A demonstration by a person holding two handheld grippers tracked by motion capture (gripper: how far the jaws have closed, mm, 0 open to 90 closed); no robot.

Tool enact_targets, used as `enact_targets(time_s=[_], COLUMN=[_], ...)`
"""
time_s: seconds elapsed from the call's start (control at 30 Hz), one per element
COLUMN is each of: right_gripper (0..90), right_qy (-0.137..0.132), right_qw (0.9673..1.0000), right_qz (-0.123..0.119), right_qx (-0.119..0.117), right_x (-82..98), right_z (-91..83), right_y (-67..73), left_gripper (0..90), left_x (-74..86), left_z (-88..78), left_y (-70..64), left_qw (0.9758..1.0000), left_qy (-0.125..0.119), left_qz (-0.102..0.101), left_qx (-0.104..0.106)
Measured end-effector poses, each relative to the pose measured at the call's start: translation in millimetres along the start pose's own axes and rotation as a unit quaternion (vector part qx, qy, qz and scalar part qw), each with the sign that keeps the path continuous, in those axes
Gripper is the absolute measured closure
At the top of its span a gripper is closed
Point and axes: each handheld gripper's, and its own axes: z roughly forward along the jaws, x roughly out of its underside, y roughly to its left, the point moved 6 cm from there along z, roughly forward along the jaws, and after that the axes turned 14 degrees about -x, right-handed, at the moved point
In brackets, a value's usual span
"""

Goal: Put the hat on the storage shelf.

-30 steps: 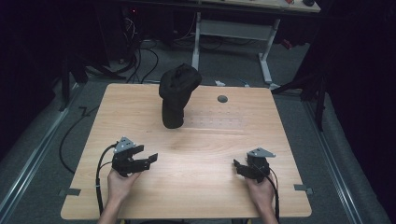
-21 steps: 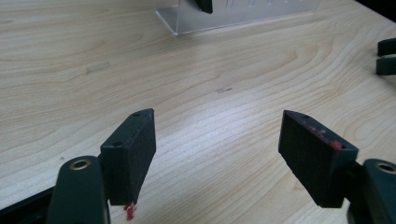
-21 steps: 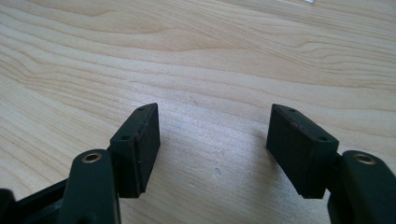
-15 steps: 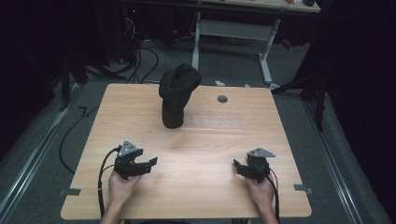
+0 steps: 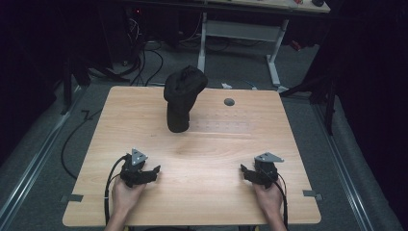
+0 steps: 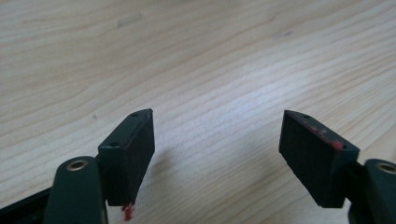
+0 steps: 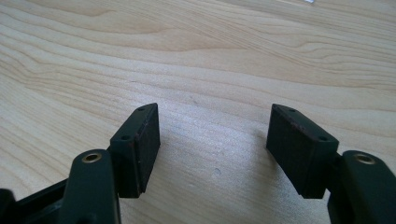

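Observation:
A dark, glove-like object (image 5: 182, 98) stands upright on a black stand near the far middle of the wooden table (image 5: 144, 110). My left gripper (image 5: 155, 171) rests low at the front left, well short of that object, open with bare wood between its jaws (image 6: 217, 140). At the front right my right gripper (image 5: 244, 171) also sits low on the table, open and holding nothing (image 7: 212, 135). A hand holds each gripper from the table's near edge.
A small round grey grommet (image 5: 229, 102) is set in the tabletop at the far right of the dark object. Cables (image 5: 72, 139) run on the floor to the left, and a white desk frame (image 5: 240, 33) stands behind the table.
My left gripper has shifted a little to the right and toward the near edge. The right gripper and the dark object have stayed put.

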Motion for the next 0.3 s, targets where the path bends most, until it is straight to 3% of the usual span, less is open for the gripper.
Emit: enact_targets(time_s=[0.1, 0.3], right_gripper=[34.8, 34.8], right_qy=[0.000, 0.000], right_qw=[1.0000, 1.0000], right_qz=[0.000, -0.001], right_qx=[0.000, 0.000], right_x=[0.0, 0.0], right_z=[0.0, 0.0], right_y=[0.1, 0.0], left_gripper=[25.5, 24.0], left_x=[2.6, 2.8], left_z=[1.4, 1.6], left_y=[1.2, 0.9], left_qw=[0.9998, 0.9998], left_qy=[-0.006, -0.006], left_qz=[-0.018, -0.015], left_qx=[0.011, 0.010])
